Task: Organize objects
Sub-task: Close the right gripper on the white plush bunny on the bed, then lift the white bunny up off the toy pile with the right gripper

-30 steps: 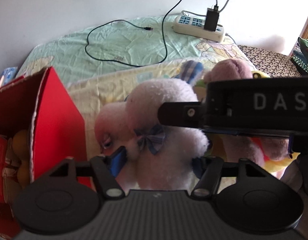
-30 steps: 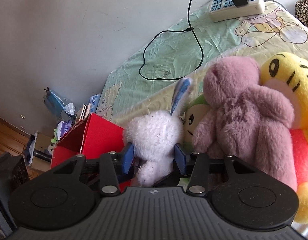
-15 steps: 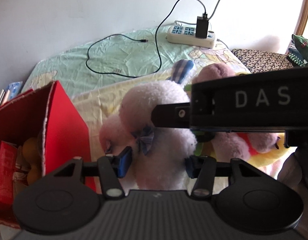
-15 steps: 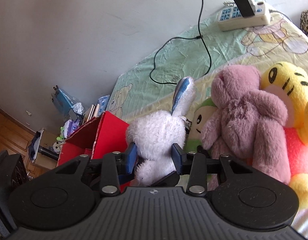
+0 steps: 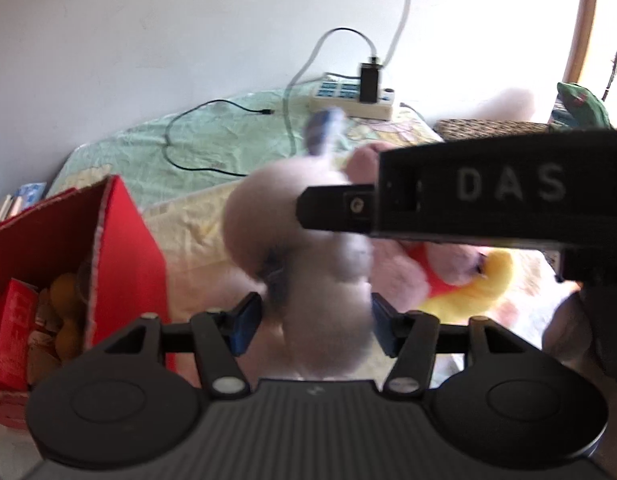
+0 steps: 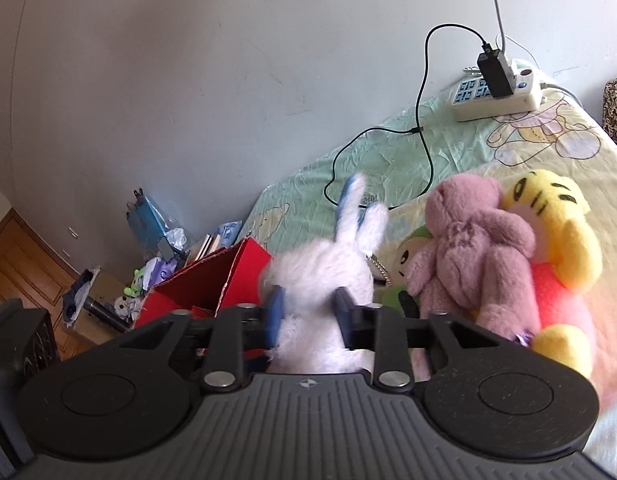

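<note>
A white plush rabbit (image 6: pixel 328 276) with blue-lined ears hangs upright above the bed, and my right gripper (image 6: pixel 308 314) is shut on its lower body. In the left wrist view the rabbit (image 5: pixel 324 280) is motion-blurred. It sits between the spread fingers of my left gripper (image 5: pixel 313 322), which is open, with a gap on the left side. The right gripper's black housing marked DAS (image 5: pixel 488 188) crosses that view from the right. A red cardboard box (image 5: pixel 124 248) stands open on the left, holding orange balls and red packets. It also shows behind the rabbit as the red box (image 6: pixel 236 276).
A pink plush bear (image 6: pixel 468 240), a yellow and red plush (image 6: pixel 556 248) and a small green plush (image 6: pixel 408 256) lie on the bed at right. A power strip (image 6: pixel 500 96) and black cable (image 6: pixel 424 136) rest on the sheet by the wall. Clutter fills the floor (image 6: pixel 148 276) at left.
The rabbit has been lifted off the other plush toys and now hangs upright, ears up, in the right gripper. Both grippers have risen and drawn back from the bed.
</note>
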